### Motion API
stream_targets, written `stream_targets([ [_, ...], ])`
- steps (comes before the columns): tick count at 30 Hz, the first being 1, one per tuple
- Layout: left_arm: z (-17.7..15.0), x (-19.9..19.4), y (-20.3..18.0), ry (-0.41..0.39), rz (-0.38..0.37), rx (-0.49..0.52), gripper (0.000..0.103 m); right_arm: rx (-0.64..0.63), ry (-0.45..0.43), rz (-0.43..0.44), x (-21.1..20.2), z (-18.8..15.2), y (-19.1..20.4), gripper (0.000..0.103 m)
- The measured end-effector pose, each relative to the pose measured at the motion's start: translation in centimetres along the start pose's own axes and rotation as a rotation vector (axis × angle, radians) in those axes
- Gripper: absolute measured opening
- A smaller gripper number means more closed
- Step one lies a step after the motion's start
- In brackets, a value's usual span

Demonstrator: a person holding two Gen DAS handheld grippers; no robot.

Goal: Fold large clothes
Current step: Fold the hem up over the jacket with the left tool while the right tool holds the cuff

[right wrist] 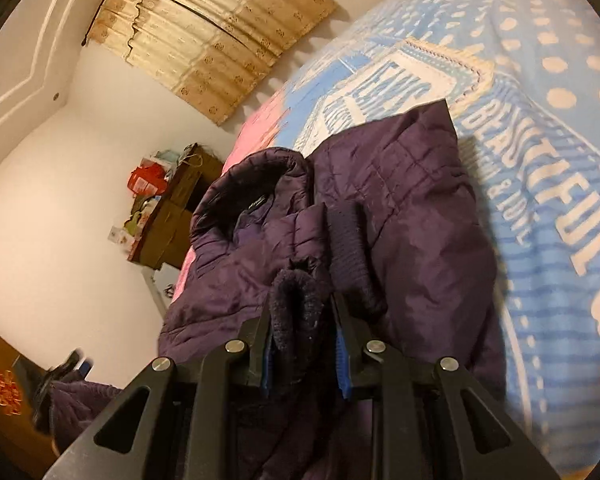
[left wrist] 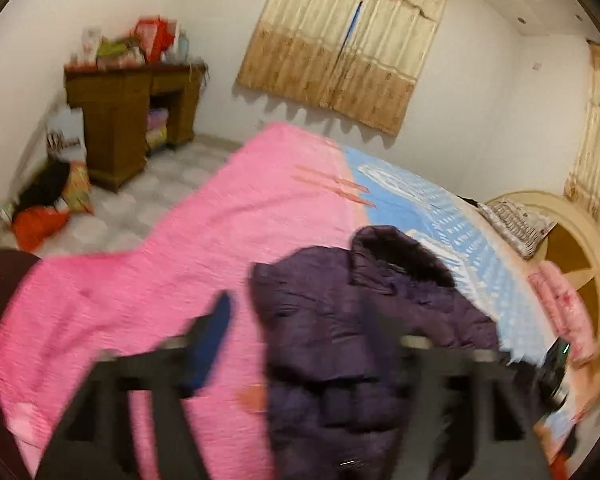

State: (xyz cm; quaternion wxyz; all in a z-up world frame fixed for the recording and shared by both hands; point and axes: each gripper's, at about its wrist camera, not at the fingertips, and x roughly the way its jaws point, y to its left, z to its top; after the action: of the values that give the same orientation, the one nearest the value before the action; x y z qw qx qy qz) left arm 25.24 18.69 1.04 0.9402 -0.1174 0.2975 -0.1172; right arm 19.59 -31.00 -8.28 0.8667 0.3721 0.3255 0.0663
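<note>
Gripping the knit cuff (right wrist: 296, 304) in my right gripper (right wrist: 302, 320) to fold the sleeve across the jacket (left wrist: 360, 320), left gripper (left wrist: 312, 344) apart, empty.

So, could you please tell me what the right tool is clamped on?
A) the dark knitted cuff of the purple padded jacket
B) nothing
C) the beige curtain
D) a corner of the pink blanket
A: in the right wrist view, the right tool has its blue-padded fingers pressed on either side of the dark knitted cuff of the purple padded jacket.
</note>
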Motion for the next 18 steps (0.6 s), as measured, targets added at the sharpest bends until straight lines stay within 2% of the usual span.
stream_targets([
  [1, -1.2, -1.2, 0.8, -0.011, 0.017, 0.057, 0.077, -0.009, -0.008, -0.016, 0.1, 0.0, 0.3, 0.025],
  [4, -5.1, -3.4, 2.0, 0.039, 0.051, 0.218, 0.078, -0.027, -0.016, -0.057, 0.8, 0.5, 0.9, 0.025],
  [7, -10.1, -5.9, 2.0, 0.107, 0.019, 0.386, 0.079, -0.029, -0.013, -0.067, 1.5, 0.8, 0.9, 0.025],
  [9, -13.3, -7.5, 1.5, 0.144, -0.041, 0.463, 0.082, -0.025, -0.011, -0.068, 1.4, 0.8, 0.9, 0.026],
  [12, -17.1, -8.5, -1.3, 0.203, -0.143, 0.584, 0.083, -0.019, -0.004, -0.074, 1.6, 0.9, 0.9, 0.026],
  [14, -19.1, -8.6, -4.4, 0.203, -0.185, 0.682, 0.083, -0.018, -0.002, -0.082, 1.7, 0.9, 1.0, 0.026],
  [16, -19.9, -7.7, -8.0, 0.192, -0.266, 0.751, 0.084, -0.018, 0.002, -0.089, 1.7, 0.9, 1.2, 0.026],
  [18, -19.2, -6.1, -10.5, 0.155, -0.269, 0.781, 0.084, -0.016, 0.017, -0.090, 1.8, 1.2, 1.2, 0.027],
])
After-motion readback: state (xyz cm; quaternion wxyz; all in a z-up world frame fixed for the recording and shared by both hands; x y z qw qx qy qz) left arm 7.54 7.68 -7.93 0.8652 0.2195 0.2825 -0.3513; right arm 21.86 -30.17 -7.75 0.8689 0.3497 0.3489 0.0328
